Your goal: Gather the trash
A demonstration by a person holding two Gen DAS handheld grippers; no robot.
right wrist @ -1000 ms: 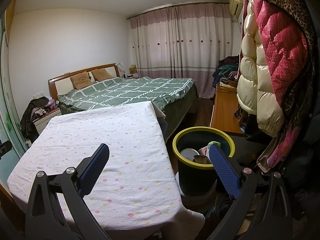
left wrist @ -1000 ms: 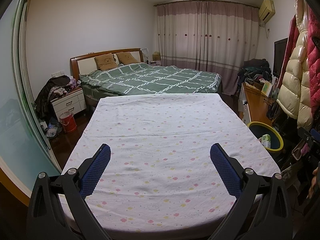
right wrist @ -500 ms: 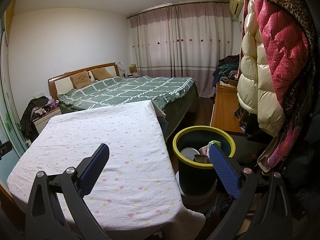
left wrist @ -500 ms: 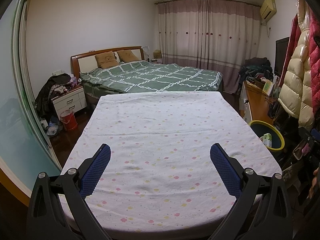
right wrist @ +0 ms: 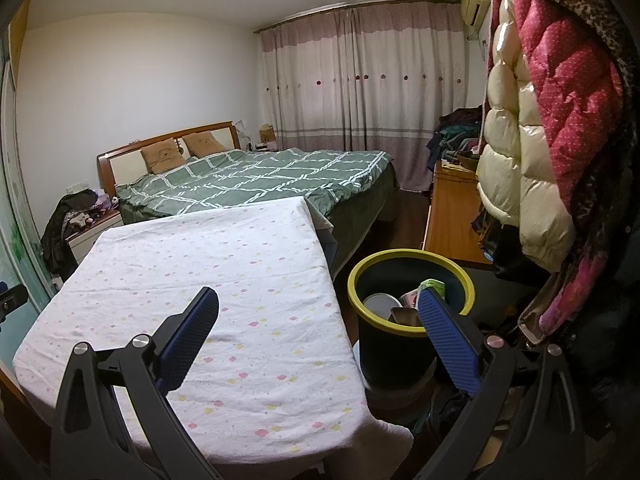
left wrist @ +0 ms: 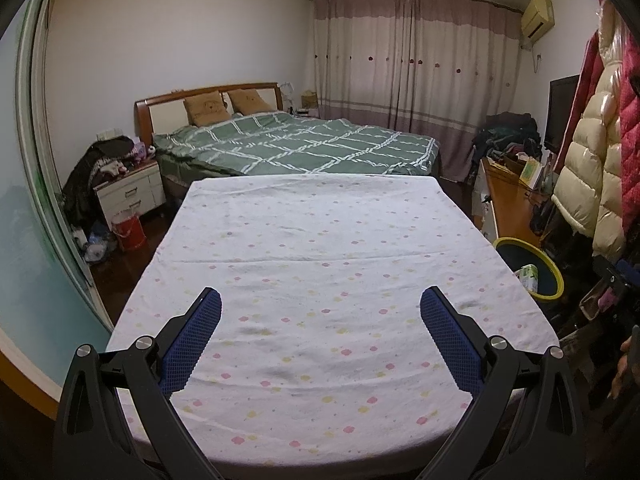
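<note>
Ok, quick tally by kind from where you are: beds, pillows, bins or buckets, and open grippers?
Beds: 2, the dotted-sheet bed and the green-quilt bed
Pillows: 2
Bins or buckets: 2, the yellow-rimmed bin and the red bucket
Open grippers: 2, left gripper, right gripper
Total: 8

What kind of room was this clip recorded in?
A home bedroom: a made bed with a green checked duvet, drawn curtains and winter coats hanging beside a yellow-rimmed trash bin.
</note>
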